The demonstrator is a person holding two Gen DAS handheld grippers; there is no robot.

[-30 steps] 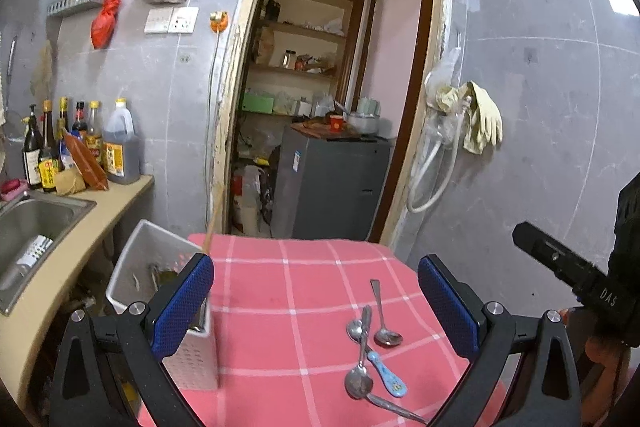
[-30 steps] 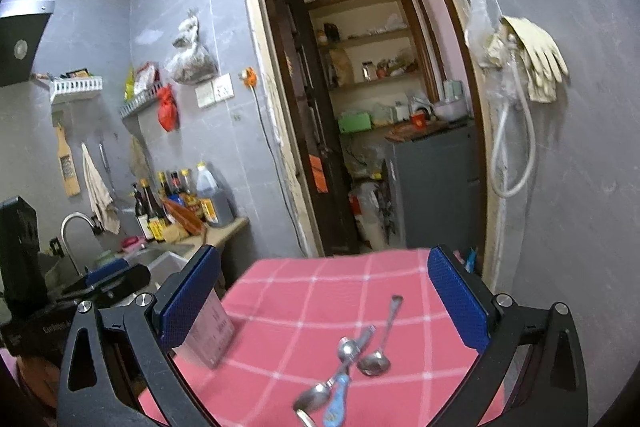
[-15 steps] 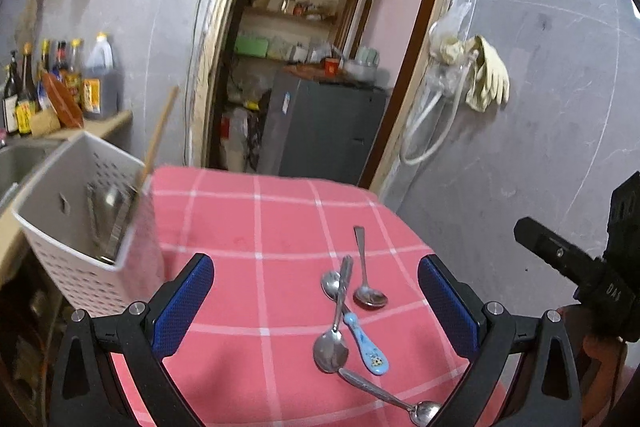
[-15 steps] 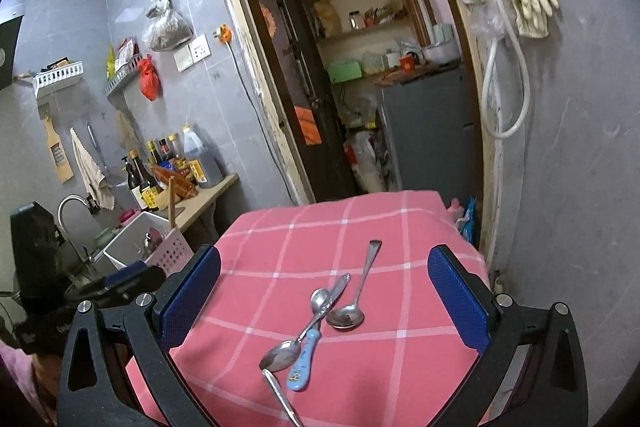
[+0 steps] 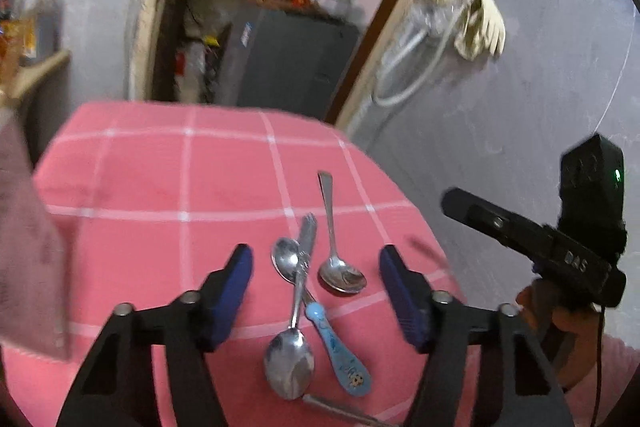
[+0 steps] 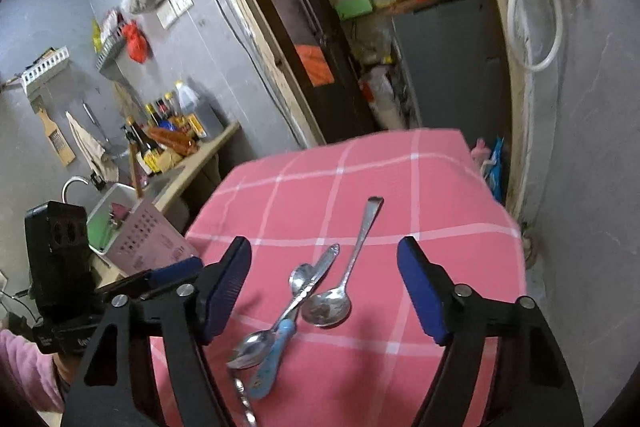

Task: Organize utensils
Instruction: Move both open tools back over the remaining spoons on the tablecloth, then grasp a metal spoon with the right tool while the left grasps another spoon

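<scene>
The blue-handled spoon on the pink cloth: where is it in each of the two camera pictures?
Left wrist view: blue-handled spoon lies low, right of centre, under a steel spoon.
Right wrist view: it lies low, left of centre.
Shared landmark: the lone spoon beside the pile.

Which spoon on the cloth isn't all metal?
The blue-handled spoon, under the crossing steel spoon; every other spoon is plain steel.

we are reading only "das" in pale letters on the black body of the right gripper (image 5: 452,205), showing to the right of the left claw. the bottle labels (image 6: 188,127) far left of the right claw are staying too blurred to read.
</scene>
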